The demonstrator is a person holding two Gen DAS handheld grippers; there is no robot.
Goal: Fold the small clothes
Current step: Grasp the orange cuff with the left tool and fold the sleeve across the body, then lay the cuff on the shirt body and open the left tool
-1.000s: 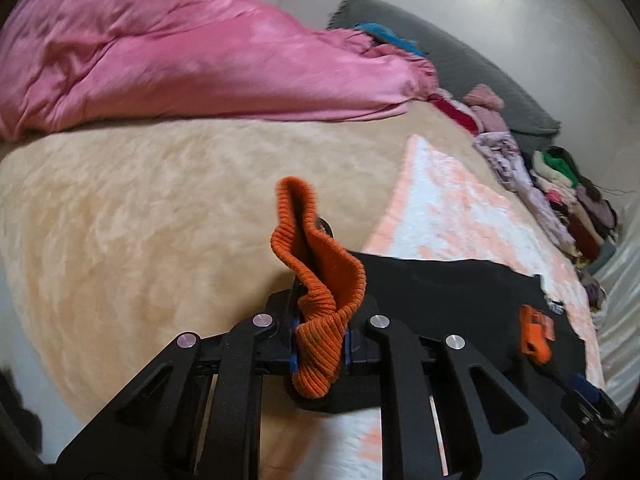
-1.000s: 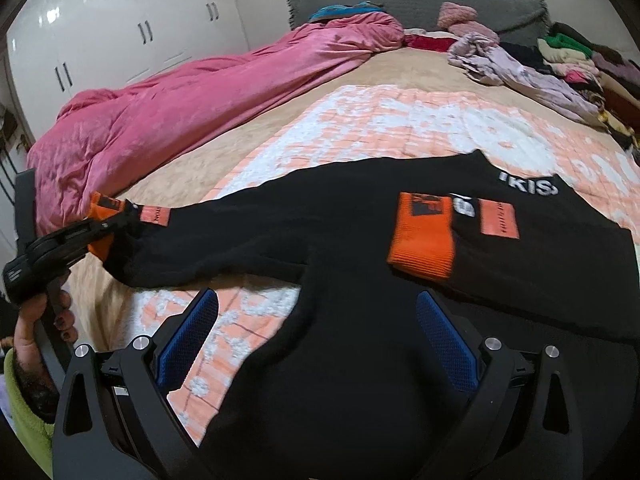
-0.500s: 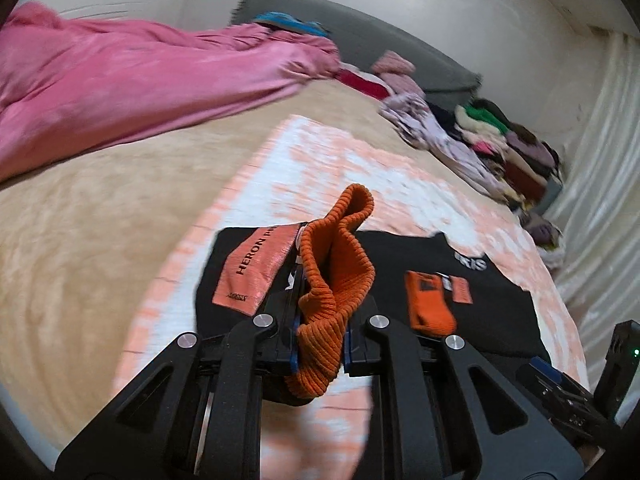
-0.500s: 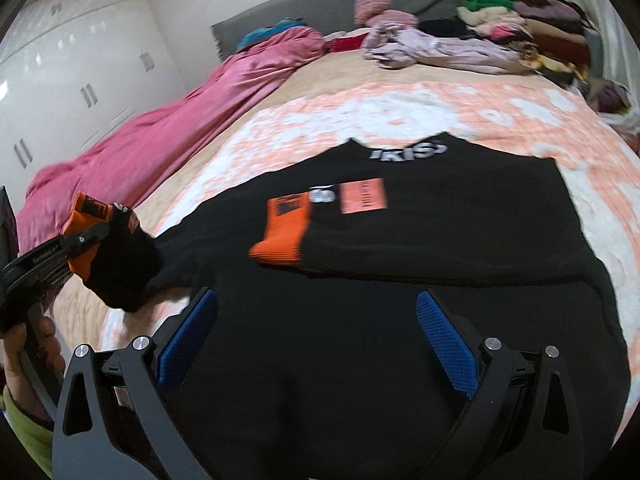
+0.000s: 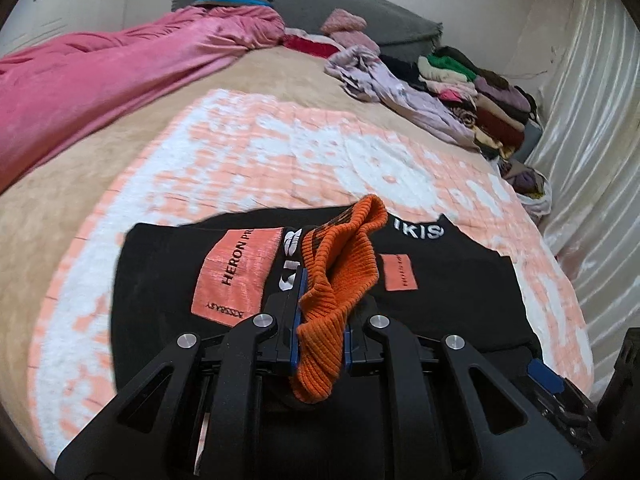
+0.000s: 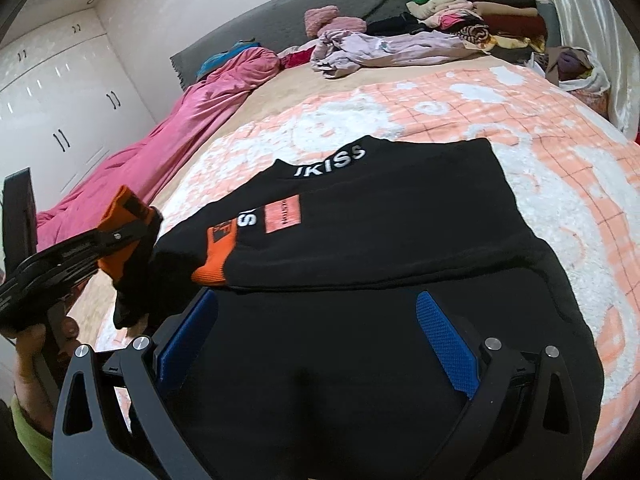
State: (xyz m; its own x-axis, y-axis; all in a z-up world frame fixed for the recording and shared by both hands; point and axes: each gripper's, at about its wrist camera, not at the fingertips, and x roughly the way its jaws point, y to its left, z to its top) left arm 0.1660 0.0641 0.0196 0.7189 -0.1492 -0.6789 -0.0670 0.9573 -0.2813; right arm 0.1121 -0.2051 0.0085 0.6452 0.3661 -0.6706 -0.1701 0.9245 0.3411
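— While the black sweater (image 6: pixel 384 248) lies spread on the peach-and-white blanket (image 6: pixel 560 152), where are its sleeves?

— One sleeve is folded across the chest, its orange ribbed cuff (image 6: pixel 214 258) lying flat near the left edge of the body. The other orange cuff (image 5: pixel 332 280) is pinched between the closed jaws of the left gripper (image 5: pixel 320 320), raised above the garment's near left side.

— And the right gripper (image 6: pixel 316 336)?

— Its jaws stand wide apart, blue pads (image 6: pixel 444 344) on either side, hovering over the sweater's near hem with nothing between them.

— What else is on the bed?

— A pink duvet (image 5: pixel 100 80) runs along the far left, a grey pillow (image 5: pixel 320 4) sits at the head, and a pile of folded clothes (image 6: pixel 480 16) sits at the far right, with a crumpled lilac garment (image 6: pixel 384 48) just beside it.
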